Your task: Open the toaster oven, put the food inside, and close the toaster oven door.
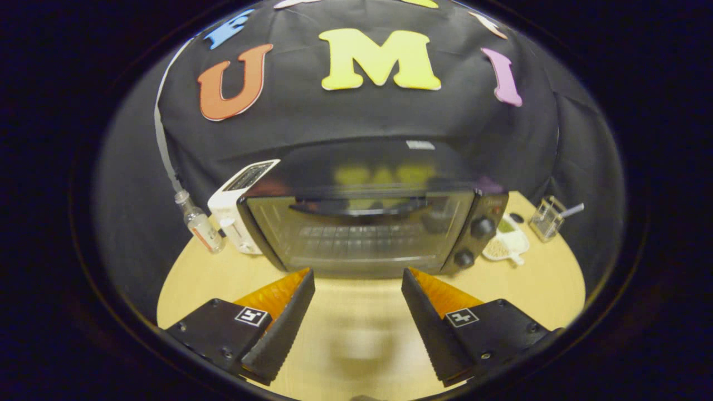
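Opening step not yet begun: tongs (357, 275) wide and empty before closed toaster oven (362, 234); next, reach for door handle (356, 207).

On the table (356, 334), the toaster oven (367, 231) is set just ahead of the gripper (357, 275), whose fingers are spread apart over bare tabletop. A toaster (237, 206) and a small bottle (199, 223) are placed to its left; a dish (507, 243) and a clear container (547, 218) to its right.

Black cloth booth wall (356, 117) behind, pale wooden tabletop (356, 323) below, soft light
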Tool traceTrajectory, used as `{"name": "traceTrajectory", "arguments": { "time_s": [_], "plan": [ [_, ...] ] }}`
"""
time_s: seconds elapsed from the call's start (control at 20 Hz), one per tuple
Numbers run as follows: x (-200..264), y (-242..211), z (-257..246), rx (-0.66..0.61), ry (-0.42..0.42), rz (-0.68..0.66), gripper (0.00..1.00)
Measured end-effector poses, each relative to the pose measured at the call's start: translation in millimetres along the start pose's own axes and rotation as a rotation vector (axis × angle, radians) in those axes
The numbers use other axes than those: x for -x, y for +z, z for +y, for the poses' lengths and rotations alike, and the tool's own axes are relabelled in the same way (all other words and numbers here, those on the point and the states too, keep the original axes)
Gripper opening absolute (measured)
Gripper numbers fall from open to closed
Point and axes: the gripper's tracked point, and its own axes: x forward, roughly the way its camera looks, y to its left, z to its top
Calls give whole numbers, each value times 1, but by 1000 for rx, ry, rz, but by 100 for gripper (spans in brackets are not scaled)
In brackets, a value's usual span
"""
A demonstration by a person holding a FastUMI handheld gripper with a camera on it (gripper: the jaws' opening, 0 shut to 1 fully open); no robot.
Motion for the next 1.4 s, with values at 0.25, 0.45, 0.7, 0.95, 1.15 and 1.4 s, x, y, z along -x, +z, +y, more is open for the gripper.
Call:
{"name": "traceTrajectory", "arguments": {
  "time_s": [0.25,0.45,0.7,0.95,1.15,1.4],
  "plan": [
    [16,44,-6,119,-59,-137,99],
    [11,89,0,140,-67,-208,99],
    [-24,117,2,120,-70,-198,99],
    [-40,100,-1,81,-53,-131,99],
    [-34,93,-6,91,-59,-138,100],
    [-13,70,-5,105,-73,-129,100]
  ]
}}
